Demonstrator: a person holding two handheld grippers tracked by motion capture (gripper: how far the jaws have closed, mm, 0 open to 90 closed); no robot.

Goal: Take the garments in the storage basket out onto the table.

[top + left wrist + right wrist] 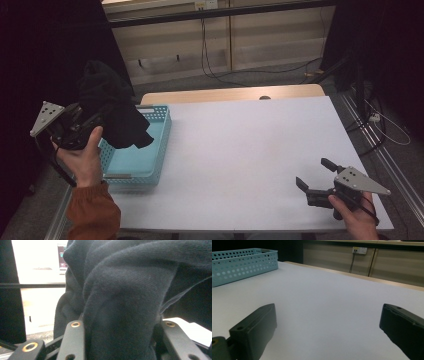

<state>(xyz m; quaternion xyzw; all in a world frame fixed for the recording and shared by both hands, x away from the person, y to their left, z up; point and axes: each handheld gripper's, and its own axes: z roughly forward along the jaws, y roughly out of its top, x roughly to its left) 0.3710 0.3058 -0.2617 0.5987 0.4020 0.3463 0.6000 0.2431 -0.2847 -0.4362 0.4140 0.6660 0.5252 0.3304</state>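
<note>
The white table (240, 150) takes up most of the high view, its top bare across the middle and right, with a strip of pale wood along its far edge. In the right gripper view the same white surface (324, 302) runs off toward a wall with a socket and hanging cables.

Next in size is the dark cloth (112, 107), a bunched, fleecy garment held up in the air at the table's left edge. It hangs above the far left corner of the basket, its lower folds drooping over the basket's rim and part of the inside. In the left gripper view the cloth (125, 302) is thick and folded, running down between the two black jaws.

The light blue basket (155, 160) sits on the left side of the table, a shallow rectangular tray with perforated walls. The part of its floor that shows is bare; what lies under the hanging cloth cannot be told. The right gripper view catches the basket's (242, 265) holed side wall at upper left.

The left tongs (97, 117), raised in the person's left hand, are closed partway on the cloth, both jaws pressing a thick wad of it.

The right tongs (314, 174) lie low at the table's near right corner, jaws spread wide, holding nothing, well apart from the basket.
</note>
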